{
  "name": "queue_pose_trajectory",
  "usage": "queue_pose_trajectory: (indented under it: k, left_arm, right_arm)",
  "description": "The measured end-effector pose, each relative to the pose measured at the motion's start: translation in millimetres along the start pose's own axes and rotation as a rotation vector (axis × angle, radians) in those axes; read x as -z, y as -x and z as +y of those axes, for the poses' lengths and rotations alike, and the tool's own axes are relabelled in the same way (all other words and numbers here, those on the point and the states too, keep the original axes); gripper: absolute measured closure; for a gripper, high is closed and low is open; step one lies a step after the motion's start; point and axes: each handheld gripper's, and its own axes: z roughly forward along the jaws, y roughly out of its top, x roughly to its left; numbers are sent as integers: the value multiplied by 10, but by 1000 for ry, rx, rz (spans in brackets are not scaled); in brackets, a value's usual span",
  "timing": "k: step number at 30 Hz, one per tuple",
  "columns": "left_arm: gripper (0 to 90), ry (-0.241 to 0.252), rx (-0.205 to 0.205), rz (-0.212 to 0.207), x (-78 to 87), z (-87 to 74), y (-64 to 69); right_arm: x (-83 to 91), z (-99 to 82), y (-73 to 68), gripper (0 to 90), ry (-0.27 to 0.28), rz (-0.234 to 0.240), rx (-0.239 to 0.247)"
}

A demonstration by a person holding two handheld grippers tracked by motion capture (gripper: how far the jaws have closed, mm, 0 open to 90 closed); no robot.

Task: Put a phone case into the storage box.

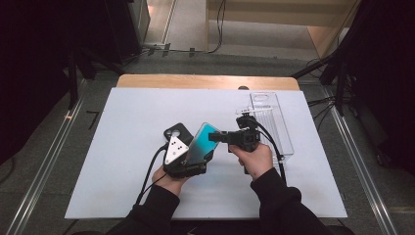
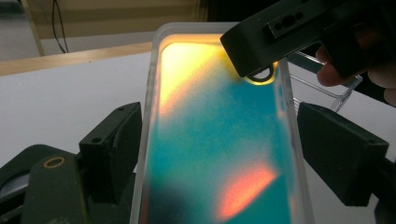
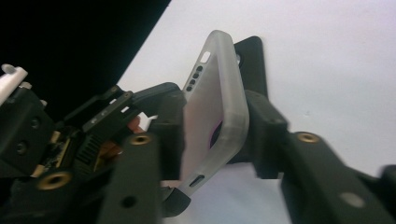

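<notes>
A translucent phone case (image 1: 200,142) with a teal and orange gradient is held tilted above the white table top (image 1: 112,161). My left gripper (image 1: 195,157) grips it by its two long edges; in the left gripper view the jaws stand on either side of the case (image 2: 219,140). From the right, my right gripper (image 1: 215,136) clamps the case's upper end near the camera cutout (image 2: 261,77). In the right gripper view its pads (image 3: 261,121) press on both faces of the frosted case (image 3: 217,93).
A black phone case (image 1: 177,131) lies flat on the white sheet just behind the left gripper. A clear plastic box (image 1: 271,122) stands at the right rear of the table. A wooden edge (image 1: 205,81) runs along the far side.
</notes>
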Motion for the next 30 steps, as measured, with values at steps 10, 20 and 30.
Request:
queue_pose_trajectory:
  k: [10, 20, 30]
  left_arm:
    - [169, 3, -13, -9, -9, -9, 17]
    - [166, -60, 7, -59, 17, 85, 14]
    - [166, -175, 73, -121, 66, 194, -49]
  right_arm:
    - [54, 11, -7, 764, 1, 46, -40]
    - [107, 30, -45, 771, -7, 29, -13]
    - [197, 42, -28, 770, 11, -58, 57]
